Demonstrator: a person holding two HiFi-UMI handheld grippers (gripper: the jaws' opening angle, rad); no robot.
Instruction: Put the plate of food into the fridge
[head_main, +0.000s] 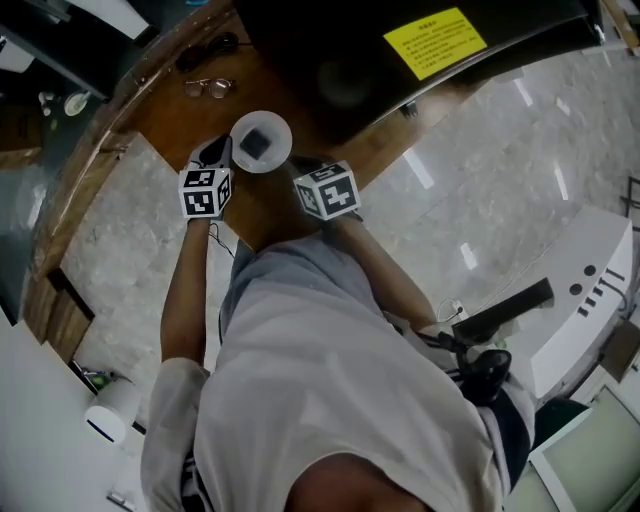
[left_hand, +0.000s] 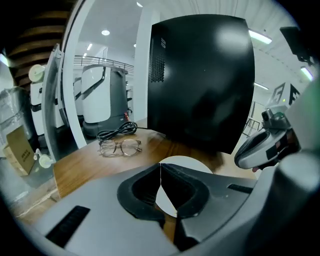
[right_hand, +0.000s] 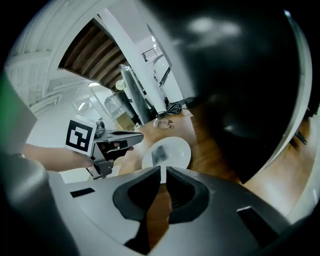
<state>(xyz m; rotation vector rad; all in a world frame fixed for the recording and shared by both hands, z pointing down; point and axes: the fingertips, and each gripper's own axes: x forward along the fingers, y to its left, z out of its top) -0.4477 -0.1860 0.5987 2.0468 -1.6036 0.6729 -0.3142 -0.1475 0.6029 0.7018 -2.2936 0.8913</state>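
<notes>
**A:** What is to be noted closest in?

**B:** Both tongs are closed and empty. The tips of the left gripper are pressed together, the right gripper is shut to a sliver, and nothing is held by either. One is poised at each side of the plate, which sits on the wooden table with a grey piece of food on it. Whether the rim is touched cannot be told.

**A:** What could go wrong there?

**B:** If the jaws are not opened first, the plate would be shoved rather than gripped. If the thin rim is pinched at one side only, the plate could tip and the food could slide off.

**A:** And further back?

**B:** The glasses and the cable could be swept aside by a pushed plate. Beyond them, the black fridge appears closed, so the plate could be knocked against it unless the door is opened first.
</notes>
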